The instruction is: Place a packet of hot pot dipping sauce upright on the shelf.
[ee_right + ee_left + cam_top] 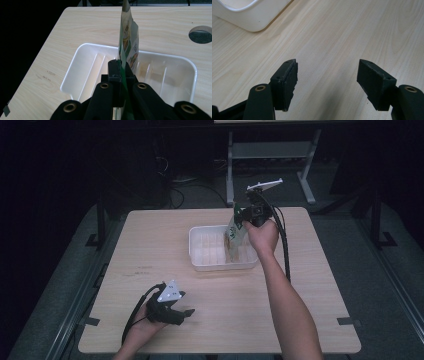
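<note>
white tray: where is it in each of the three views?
High view: white tray at table centre, far of middle, under the right gripper.
Left gripper view: one rounded corner at top left.
Right gripper view: mid-frame, behind the jaws.
Shared landmark: the light wood table.

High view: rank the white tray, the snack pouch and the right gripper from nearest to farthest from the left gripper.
From the left gripper, at the table's near left:
1. White tray, mid-table, up and right.
2. Snack pouch, hanging over the tray's right part.
3. Right gripper, above the pouch, clamping its top, farthest back.
</note>
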A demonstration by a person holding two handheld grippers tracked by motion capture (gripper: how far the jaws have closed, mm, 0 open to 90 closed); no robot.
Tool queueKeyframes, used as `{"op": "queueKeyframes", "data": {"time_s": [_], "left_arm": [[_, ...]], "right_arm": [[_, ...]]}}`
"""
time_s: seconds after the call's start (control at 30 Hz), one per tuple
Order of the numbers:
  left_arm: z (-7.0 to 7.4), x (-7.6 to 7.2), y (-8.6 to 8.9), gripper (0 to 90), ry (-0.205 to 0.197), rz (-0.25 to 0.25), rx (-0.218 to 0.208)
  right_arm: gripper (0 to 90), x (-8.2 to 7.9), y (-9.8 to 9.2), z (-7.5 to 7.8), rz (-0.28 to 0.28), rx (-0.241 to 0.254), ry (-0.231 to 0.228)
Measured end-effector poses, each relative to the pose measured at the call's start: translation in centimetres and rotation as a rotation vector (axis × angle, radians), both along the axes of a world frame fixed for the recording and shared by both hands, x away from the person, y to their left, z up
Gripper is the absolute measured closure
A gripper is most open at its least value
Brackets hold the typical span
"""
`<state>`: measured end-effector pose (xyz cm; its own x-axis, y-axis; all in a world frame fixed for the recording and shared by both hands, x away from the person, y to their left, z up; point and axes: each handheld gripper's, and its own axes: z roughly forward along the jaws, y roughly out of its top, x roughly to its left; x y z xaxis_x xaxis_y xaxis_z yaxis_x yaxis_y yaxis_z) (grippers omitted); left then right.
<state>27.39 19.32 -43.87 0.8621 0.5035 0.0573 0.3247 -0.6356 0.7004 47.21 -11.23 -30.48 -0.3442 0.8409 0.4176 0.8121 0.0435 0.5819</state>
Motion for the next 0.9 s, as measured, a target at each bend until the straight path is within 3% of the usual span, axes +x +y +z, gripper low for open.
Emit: {"op": "queueKeyframes", "data": {"time_s": [0.9], "left_arm": [[0.1,0.1,0.2,32.2,-0.003,0.002,0.002]], "right_arm": [[89.5,0.2,0.7,-1.9,0.014,-0.009,0.025]]}}
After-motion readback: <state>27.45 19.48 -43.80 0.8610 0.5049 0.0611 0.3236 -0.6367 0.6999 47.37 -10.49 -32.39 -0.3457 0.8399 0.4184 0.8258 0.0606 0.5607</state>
